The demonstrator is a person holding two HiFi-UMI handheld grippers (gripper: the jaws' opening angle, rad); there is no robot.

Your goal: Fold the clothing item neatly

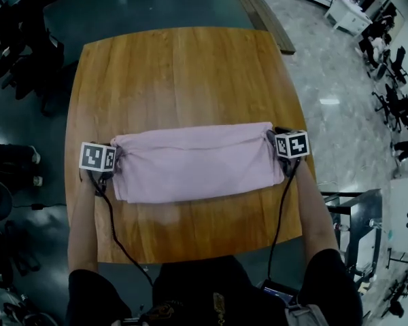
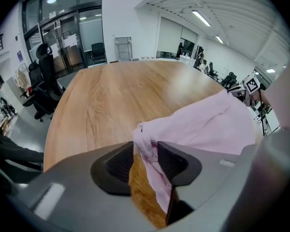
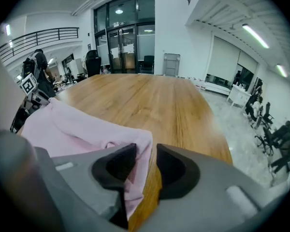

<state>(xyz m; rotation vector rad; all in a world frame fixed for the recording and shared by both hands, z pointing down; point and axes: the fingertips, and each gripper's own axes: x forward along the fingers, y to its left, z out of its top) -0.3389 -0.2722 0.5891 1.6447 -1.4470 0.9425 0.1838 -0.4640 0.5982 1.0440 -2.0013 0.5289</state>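
Observation:
A pink garment [image 1: 197, 161] lies folded into a wide band across the near half of the wooden table [image 1: 177, 73]. My left gripper [image 1: 115, 157] is at the band's left end and my right gripper [image 1: 275, 142] at its right end. In the left gripper view the left gripper [image 2: 145, 159] stands open, with the garment's bunched corner [image 2: 147, 141] hanging loose between the jaws and wood showing beside it. In the right gripper view the right gripper [image 3: 146, 161] is open too; the garment's edge [image 3: 137, 163] rests against one pad with a gap to the other.
Bare wood [image 1: 183, 66] stretches beyond the garment to the far edge. Black cables [image 1: 115, 236] run from both grippers back over the near edge. Office chairs [image 1: 394, 100] stand on the floor to the right, and a dark mat with a plank [image 1: 265, 15] lies past the far end.

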